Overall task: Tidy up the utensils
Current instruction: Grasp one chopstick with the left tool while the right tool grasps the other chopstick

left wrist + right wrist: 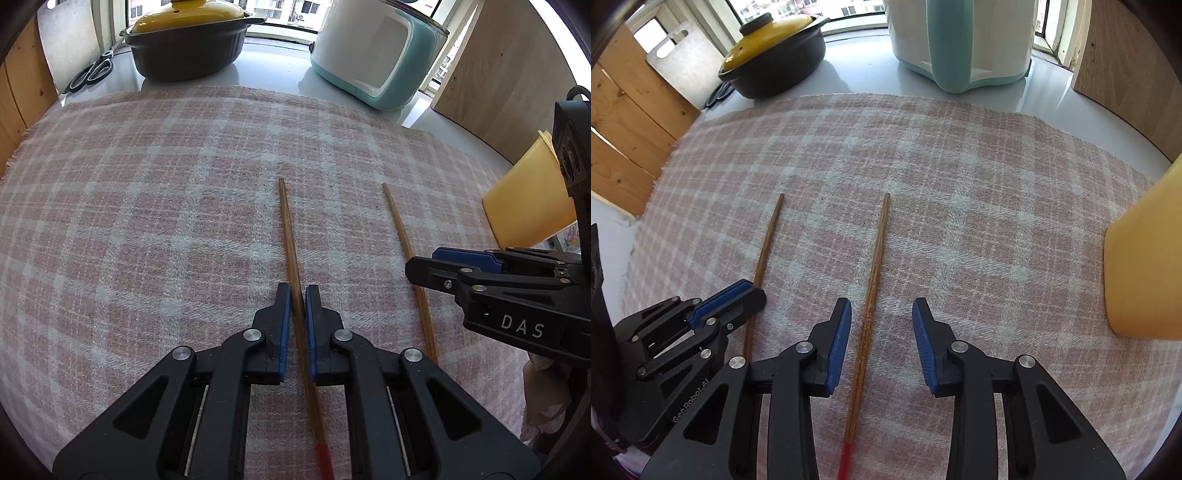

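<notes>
On the tabletop (871,74), a checked cloth (147,221) carries 2 chopsticks. Left gripper (294,295), marked "GenRobot.AI", has jaws closed on the left chopstick (288,229). Right gripper (881,314), marked "DAS", has jaws wide apart around the right chopstick (875,258). Lidded black pot (184,48), contents hidden.

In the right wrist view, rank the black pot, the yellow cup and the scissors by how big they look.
1. Yellow cup: looks largest, though it is cut off by the frame edge and sits nearest the camera, so its true size is unsure.
2. Black pot.
3. Scissors: smallest, mostly hidden behind the pot.
</notes>
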A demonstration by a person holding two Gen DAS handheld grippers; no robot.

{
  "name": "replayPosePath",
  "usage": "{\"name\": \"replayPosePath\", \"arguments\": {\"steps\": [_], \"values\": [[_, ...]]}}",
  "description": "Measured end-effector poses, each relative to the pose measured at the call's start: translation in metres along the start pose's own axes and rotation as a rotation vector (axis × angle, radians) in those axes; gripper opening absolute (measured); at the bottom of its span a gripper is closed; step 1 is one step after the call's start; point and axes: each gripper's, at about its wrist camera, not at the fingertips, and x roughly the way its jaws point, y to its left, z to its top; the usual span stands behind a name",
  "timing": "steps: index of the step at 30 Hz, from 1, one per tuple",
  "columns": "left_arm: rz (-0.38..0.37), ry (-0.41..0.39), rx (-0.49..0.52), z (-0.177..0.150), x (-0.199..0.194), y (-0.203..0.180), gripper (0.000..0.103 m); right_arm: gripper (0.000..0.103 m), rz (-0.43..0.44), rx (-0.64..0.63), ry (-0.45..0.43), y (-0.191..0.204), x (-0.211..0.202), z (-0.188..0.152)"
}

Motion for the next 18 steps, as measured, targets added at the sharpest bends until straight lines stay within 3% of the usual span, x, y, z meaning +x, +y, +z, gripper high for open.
{"name": "replayPosePath", "arguments": {"steps": [5,9,18], "values": [[-0.005,-0.005,0.003,0.0,0.0,0.001,0.006,0.024,-0.061,-0.041,0.017,0.013,0.008,0.009],[-0.005,-0.01,-0.002,-0.001,0.0,0.001,0.006,0.007,-0.057,-0.076,0.028,0.021,0.011,0.011],[0.003,-0.027,-0.025,-0.004,-0.007,0.002,0.005,0.005,-0.014,-0.065,0.013,0.02,0.007,0.006]]}}
